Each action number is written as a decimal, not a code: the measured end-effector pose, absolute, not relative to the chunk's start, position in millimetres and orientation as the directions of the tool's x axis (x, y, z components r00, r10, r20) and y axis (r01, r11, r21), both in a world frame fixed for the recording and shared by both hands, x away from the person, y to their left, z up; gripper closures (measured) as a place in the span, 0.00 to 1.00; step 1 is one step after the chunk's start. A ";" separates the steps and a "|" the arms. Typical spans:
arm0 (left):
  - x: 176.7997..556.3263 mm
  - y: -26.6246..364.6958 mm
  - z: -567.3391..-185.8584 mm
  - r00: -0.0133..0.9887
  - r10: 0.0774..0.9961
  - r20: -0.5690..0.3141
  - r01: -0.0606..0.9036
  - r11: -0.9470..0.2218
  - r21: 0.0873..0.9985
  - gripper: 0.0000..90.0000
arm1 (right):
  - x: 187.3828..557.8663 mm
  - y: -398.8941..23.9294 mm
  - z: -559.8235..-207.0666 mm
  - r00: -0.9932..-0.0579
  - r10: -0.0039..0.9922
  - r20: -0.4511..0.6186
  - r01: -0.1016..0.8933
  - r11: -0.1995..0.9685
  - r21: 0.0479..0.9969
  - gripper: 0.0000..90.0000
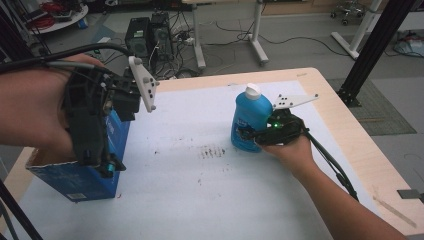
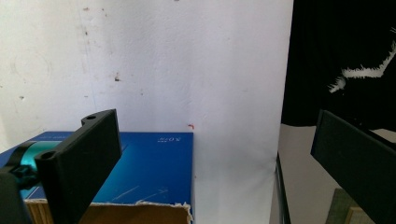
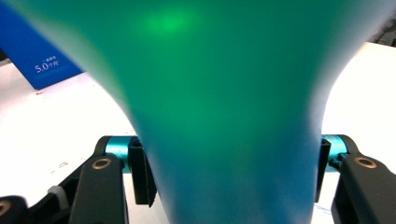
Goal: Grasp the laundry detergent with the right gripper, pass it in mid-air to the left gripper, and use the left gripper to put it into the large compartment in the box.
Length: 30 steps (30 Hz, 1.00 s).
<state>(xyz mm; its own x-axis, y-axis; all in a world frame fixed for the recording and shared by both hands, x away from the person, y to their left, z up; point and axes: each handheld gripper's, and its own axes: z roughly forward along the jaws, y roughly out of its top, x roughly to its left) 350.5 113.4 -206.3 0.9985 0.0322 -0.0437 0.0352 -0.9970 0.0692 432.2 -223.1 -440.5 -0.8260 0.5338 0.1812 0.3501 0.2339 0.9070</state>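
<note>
The right gripper was clamped on the blue plastic bottle; the left gripper, jaws apart, hovered above the blue cardboard box's torn edge.

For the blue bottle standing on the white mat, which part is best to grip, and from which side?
Grip the blue bottle low on its wide body, coming level from the person's right side. It stands upright with a narrow white cap on top, so the broad body probably gives the pads more surface than the neck. The right gripper is already shut on the body there, as the right gripper view shows.
</note>
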 end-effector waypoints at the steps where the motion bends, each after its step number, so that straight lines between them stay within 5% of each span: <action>1: 350.8 113.3 -206.2 0.999 0.030 -0.044 0.033 -0.997 0.066 0.02 | 432.1 -223.0 -440.6 -0.825 0.534 0.182 0.351 0.233 0.907 0.43; 30: 353.8 110.4 -211.4 0.999 0.028 -0.047 0.031 -0.997 0.069 0.02 | 423.4 -220.2 -435.4 -0.860 0.501 0.098 0.254 0.255 0.933 0.50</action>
<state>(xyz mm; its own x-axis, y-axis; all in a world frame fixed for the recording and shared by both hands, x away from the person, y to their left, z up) 353.8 110.4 -211.4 0.9985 0.0281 -0.0466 0.0312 -0.9971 0.0689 423.4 -220.2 -435.4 -0.8600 0.5010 0.0975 0.2542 0.2547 0.9330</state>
